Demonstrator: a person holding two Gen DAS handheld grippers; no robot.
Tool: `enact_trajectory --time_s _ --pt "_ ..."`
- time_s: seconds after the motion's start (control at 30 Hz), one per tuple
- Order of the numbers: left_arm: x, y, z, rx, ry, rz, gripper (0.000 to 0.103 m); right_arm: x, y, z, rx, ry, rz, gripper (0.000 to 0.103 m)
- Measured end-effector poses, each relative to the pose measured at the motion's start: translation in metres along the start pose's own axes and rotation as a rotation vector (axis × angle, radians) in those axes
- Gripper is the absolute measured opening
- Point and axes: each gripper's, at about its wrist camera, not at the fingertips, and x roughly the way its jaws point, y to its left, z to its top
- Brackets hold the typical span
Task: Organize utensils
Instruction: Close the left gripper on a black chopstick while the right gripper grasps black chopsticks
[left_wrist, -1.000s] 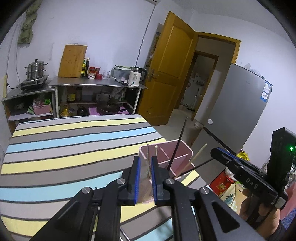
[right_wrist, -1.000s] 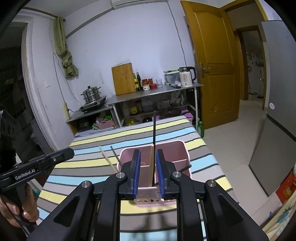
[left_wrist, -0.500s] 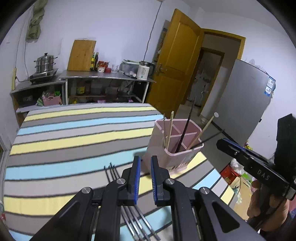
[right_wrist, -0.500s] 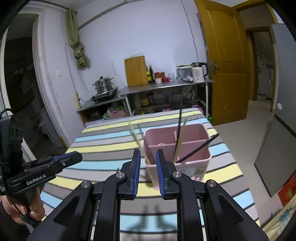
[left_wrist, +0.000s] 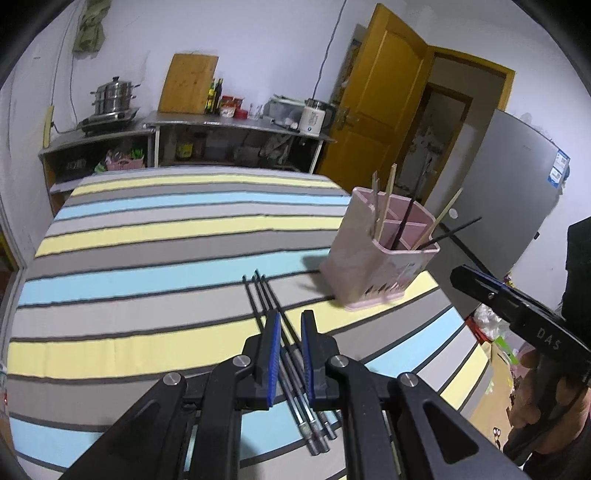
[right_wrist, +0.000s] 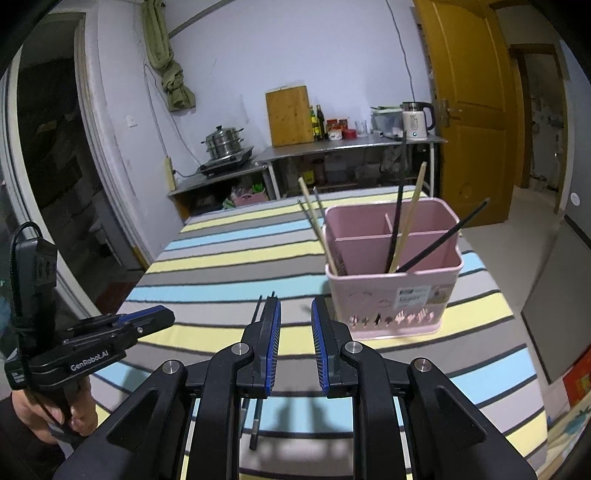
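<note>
On the striped counter (left_wrist: 155, 236) we logged a pink holder (left_wrist: 373, 266) already stocked with upright chopsticks, loose black chopsticks (left_wrist: 269, 302) lying flat awaiting sorting, our left tool (left_wrist: 289, 325) nearly closed and empty above them, right tool (right_wrist: 294, 314) part-open, empty.

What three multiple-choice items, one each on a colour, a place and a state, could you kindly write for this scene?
1. What colour is the utensil holder? A pink; B green; C white.
2. Where do the loose black chopsticks lie? A inside the holder; B on the striped cloth; C on the floor.
3. How is the right gripper? A shut on a chopstick; B shut on the holder's rim; C open and empty.
Answers: A, its walls are pink. B, they lie flat on the stripes beside the holder. C, only cloth shows between its fingers.
</note>
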Motion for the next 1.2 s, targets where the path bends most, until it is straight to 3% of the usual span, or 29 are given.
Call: enact_trajectory --time_s 0.77,1.2 --pt "0.116 0.024 -0.010 -0.076 0.176 0.064 0.011 0.059 -0.006 -0.030 0.013 0.148 0.039 0.018" --pt "0.138 0.024 -0.011 -0.062 0.176 0.099 0.011 0.085 -0.006 -0.035 0.019 0.190 0.056 0.018"
